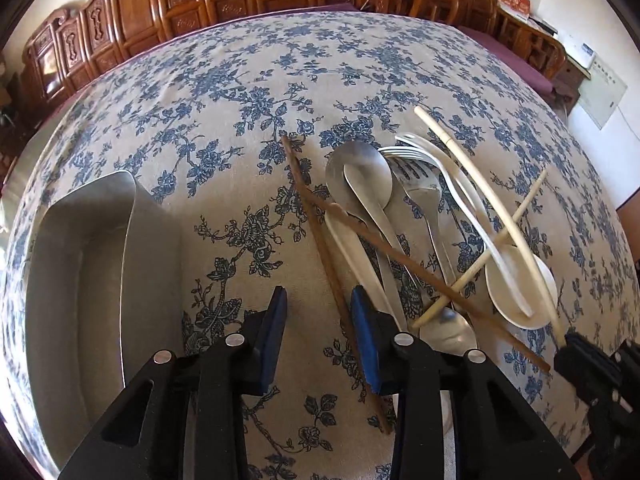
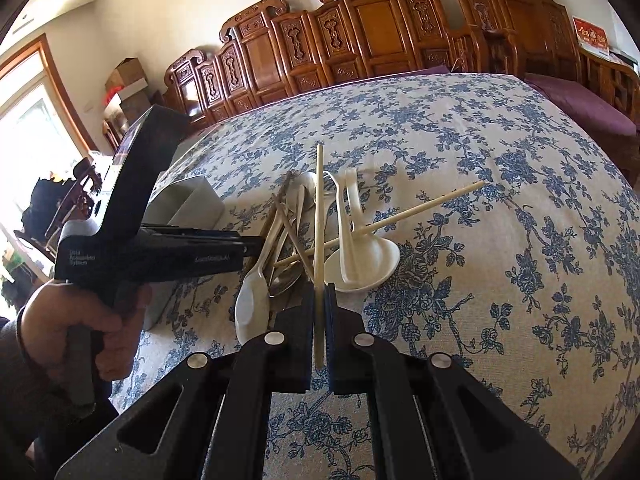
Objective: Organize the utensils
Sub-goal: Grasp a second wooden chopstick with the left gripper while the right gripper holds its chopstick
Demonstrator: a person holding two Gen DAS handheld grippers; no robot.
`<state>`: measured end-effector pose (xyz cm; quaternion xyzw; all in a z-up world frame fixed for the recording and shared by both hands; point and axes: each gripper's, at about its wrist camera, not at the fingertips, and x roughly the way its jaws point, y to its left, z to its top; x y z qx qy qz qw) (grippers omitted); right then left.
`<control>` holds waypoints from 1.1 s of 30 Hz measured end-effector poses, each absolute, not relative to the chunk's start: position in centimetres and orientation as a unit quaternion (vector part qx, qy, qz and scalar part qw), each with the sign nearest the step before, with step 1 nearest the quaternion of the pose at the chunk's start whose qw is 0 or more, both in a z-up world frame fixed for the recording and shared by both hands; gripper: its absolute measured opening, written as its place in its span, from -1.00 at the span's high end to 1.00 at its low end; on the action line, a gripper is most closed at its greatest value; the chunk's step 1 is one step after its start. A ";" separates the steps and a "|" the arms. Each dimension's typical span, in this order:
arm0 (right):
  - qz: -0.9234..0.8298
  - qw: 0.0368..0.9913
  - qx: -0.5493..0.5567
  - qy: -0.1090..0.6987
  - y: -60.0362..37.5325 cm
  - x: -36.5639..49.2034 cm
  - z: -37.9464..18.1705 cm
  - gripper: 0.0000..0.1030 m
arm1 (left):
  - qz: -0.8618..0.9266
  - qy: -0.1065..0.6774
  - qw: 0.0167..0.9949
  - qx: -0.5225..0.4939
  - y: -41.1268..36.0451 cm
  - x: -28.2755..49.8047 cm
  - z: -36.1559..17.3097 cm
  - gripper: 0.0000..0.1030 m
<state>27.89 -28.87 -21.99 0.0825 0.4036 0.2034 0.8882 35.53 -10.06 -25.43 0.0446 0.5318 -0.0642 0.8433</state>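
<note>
A pile of utensils lies on the blue-flowered tablecloth (image 1: 248,92): metal spoons (image 1: 360,172), a metal fork (image 1: 416,176), white plastic spoons (image 1: 520,292), brown chopsticks (image 1: 320,240) and cream chopsticks. My right gripper (image 2: 319,300) is shut on a cream chopstick (image 2: 318,216), which points away over the pile; it also shows in the left wrist view (image 1: 492,200). My left gripper (image 1: 320,320) is open and empty, just left of the pile, with a brown chopstick between its fingers. A metal tray (image 1: 100,264) stands left of it.
Carved wooden chairs (image 2: 360,28) line the far side of the table. A purple cushion (image 2: 576,104) lies at the right. The person's hand (image 2: 84,320) holds the left gripper body (image 2: 132,224) left of the pile.
</note>
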 end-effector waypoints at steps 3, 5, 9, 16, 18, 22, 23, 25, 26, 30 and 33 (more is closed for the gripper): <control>0.205 0.888 0.081 0.404 -28.7 27.8 -21.9 0.88 | -0.065 0.535 0.841 0.046 -10.0 35.4 -25.4 0.91; 0.205 0.888 0.080 0.403 -28.6 27.9 -21.9 0.88 | -0.064 0.535 0.840 0.056 -10.1 35.1 -25.3 0.92; 0.207 0.888 0.077 0.403 -28.2 27.8 -21.9 0.88 | -0.065 0.533 0.842 0.059 -9.5 34.1 -24.9 0.92; 0.209 0.888 0.066 0.404 -27.4 27.6 -22.0 0.88 | -0.067 0.504 0.860 0.047 -8.5 33.4 -22.4 0.92; 0.208 0.888 0.066 0.405 -27.5 27.6 -22.0 0.88 | -0.068 0.495 0.865 0.041 -8.3 33.5 -21.5 0.92; 0.207 0.889 0.066 0.404 -27.5 27.5 -22.0 0.88 | -0.070 0.477 0.876 0.034 -8.2 33.8 -20.0 0.92; 0.207 0.889 0.066 0.403 -27.5 27.4 -22.0 0.88 | -0.070 0.473 0.878 0.032 -8.1 33.9 -19.7 0.92; 0.207 0.889 0.066 0.403 -27.5 27.4 -22.0 0.88 | -0.070 0.466 0.881 0.029 -8.1 33.8 -19.1 0.92; 0.207 0.889 0.066 0.403 -27.5 27.4 -21.9 0.88 | -0.070 0.462 0.884 0.028 -8.0 33.7 -18.8 0.92; 0.210 0.889 0.064 0.403 -27.4 27.4 -21.9 0.88 | -0.070 0.450 0.890 0.023 -7.6 32.8 -18.0 0.92; 0.212 0.889 0.065 0.401 -27.3 27.3 -21.6 0.88 | -0.072 0.445 0.893 0.015 -6.9 31.5 -17.7 0.92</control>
